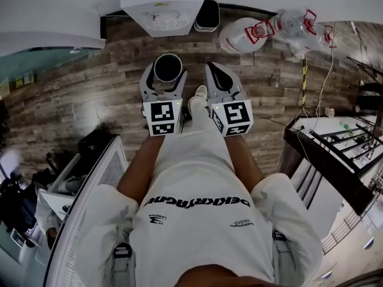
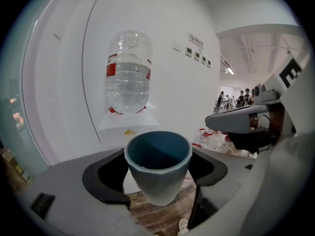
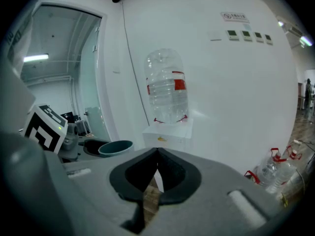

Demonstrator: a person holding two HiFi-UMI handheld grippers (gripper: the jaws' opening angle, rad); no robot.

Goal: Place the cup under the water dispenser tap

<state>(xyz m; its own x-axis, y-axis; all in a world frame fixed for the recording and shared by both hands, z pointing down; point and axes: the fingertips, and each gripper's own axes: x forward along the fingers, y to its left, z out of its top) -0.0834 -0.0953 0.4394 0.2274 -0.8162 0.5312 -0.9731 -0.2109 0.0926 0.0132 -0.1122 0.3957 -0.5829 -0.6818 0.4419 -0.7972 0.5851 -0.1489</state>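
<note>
A grey-blue cup (image 1: 168, 64) stands upright between the jaws of my left gripper (image 1: 166, 72), which is shut on it. In the left gripper view the cup (image 2: 157, 171) fills the gap of the left gripper (image 2: 157, 177), with both pads against its sides. Straight ahead is the white water dispenser (image 1: 161, 8), (image 2: 128, 127) with a clear bottle (image 2: 129, 73) upside down on top; its tap is hidden. My right gripper (image 1: 215, 70), (image 3: 156, 163) is shut with nothing in it, level with the left. From the right gripper view the cup (image 3: 115, 147) shows at the left and the dispenser (image 3: 167, 132) ahead.
Spare water bottles (image 1: 287, 28), (image 3: 275, 173) lie on the wooden floor right of the dispenser. A black bin (image 1: 207, 15) stands beside it. A black rack (image 1: 335, 142) is at the right, and a glass partition (image 3: 64, 82) at the left. The person's shoe (image 1: 198, 94) shows between the grippers.
</note>
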